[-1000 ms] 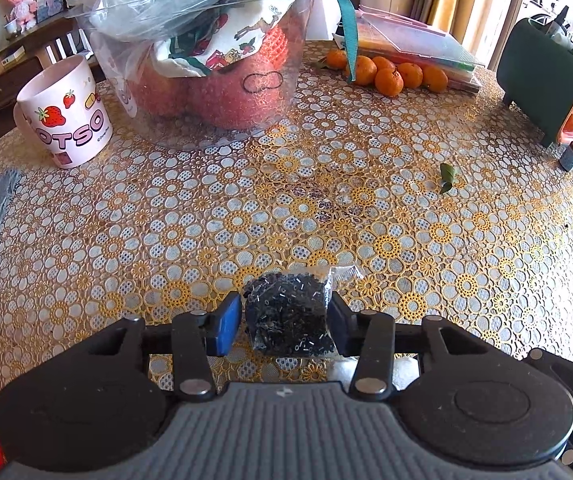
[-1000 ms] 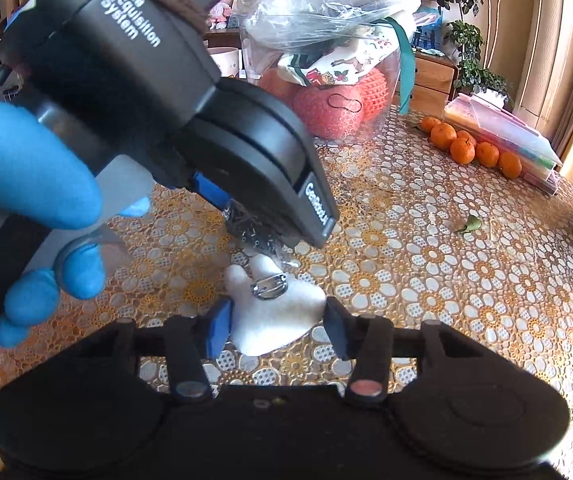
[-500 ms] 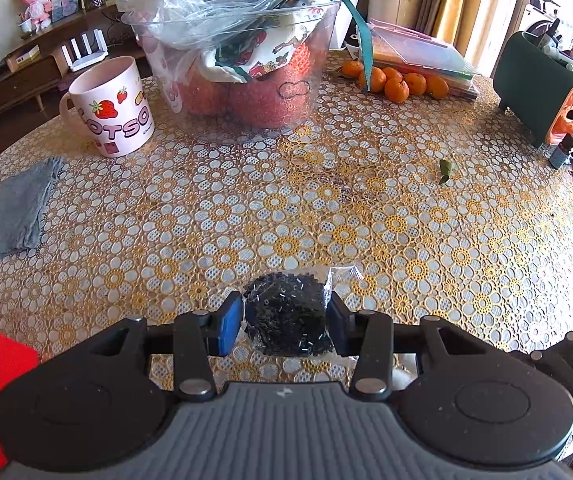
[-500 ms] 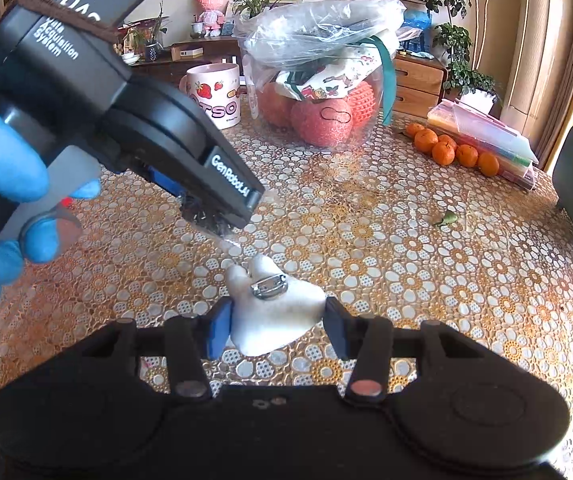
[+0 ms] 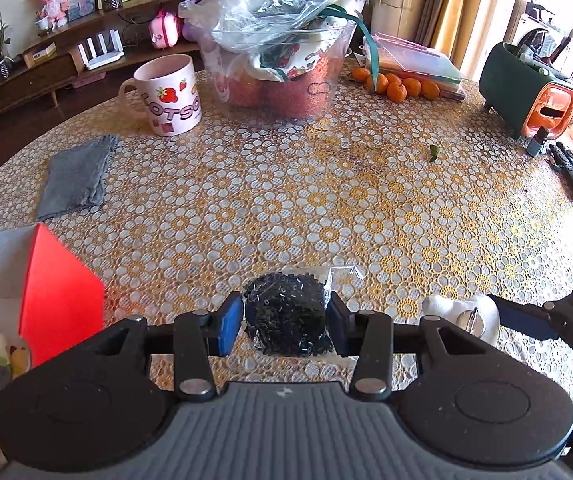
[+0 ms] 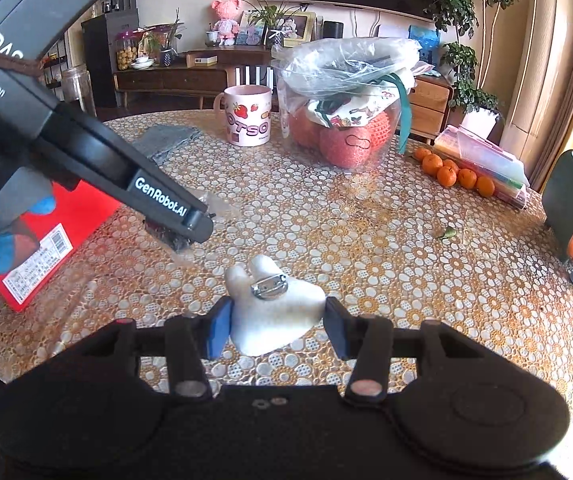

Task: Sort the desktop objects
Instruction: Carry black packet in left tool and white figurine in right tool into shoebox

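Note:
My left gripper point(image 5: 286, 326) is shut on a small clear bag of black beads point(image 5: 288, 316) and holds it above the table. In the right wrist view the left gripper point(image 6: 174, 236) hangs at the left with the bag under it. My right gripper point(image 6: 274, 324) is shut on a white plush brooch point(image 6: 274, 310) with a metal pin on its back. The brooch also shows at the right of the left wrist view point(image 5: 462, 316). A red box point(image 5: 58, 292) lies at the left, also in the right wrist view point(image 6: 50, 236).
On the flowered tablecloth stand a pink strawberry mug point(image 5: 168, 96), a clear tub of bagged items point(image 5: 286, 76), several oranges point(image 5: 398, 86), a green and orange holder point(image 5: 530, 92), a grey cloth point(image 5: 76, 176) and a small green leaf point(image 5: 434, 152).
My left gripper has pulled back and leftwards with the bead bag, away from the tub, bringing the red box into view. My right gripper still holds the brooch in place.

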`<state>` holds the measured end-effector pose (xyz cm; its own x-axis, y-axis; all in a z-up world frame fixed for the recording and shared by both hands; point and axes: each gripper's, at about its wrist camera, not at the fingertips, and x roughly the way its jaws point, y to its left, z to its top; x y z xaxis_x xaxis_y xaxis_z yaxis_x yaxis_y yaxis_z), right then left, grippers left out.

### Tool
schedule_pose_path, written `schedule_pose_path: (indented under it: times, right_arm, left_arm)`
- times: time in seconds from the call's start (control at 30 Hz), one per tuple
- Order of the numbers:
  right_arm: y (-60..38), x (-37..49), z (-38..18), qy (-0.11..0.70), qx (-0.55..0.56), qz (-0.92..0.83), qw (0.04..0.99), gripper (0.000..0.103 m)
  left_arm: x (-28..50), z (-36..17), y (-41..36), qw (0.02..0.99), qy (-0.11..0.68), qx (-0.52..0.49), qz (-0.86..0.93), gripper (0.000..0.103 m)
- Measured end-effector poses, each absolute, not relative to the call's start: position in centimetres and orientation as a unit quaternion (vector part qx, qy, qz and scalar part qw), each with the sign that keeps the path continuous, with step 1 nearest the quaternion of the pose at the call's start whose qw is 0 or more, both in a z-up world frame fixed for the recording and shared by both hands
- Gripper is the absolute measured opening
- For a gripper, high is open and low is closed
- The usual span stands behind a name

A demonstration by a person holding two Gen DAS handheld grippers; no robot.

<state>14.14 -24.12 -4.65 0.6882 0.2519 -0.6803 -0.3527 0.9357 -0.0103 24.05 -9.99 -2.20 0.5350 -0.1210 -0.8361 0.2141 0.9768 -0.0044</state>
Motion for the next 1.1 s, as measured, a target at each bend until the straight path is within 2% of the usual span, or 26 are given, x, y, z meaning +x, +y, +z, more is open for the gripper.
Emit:
schedule_pose_path:
  times: [0.57,1.1]
  right_arm:
    - [-16.2,9.8,1.2,0.318,-0.070,0.225,0.918,0.048]
    - [-5.7,9.6,3.8,0.288,-0.102,0.283,0.909,0.048]
  left_arm:
    - [16.6,3.2,0.0,0.889,0.449,0.050,-0.078,0.043]
    - [14.2,4.7,11.1,0.898,0.438,0.024,-0.017,0.043]
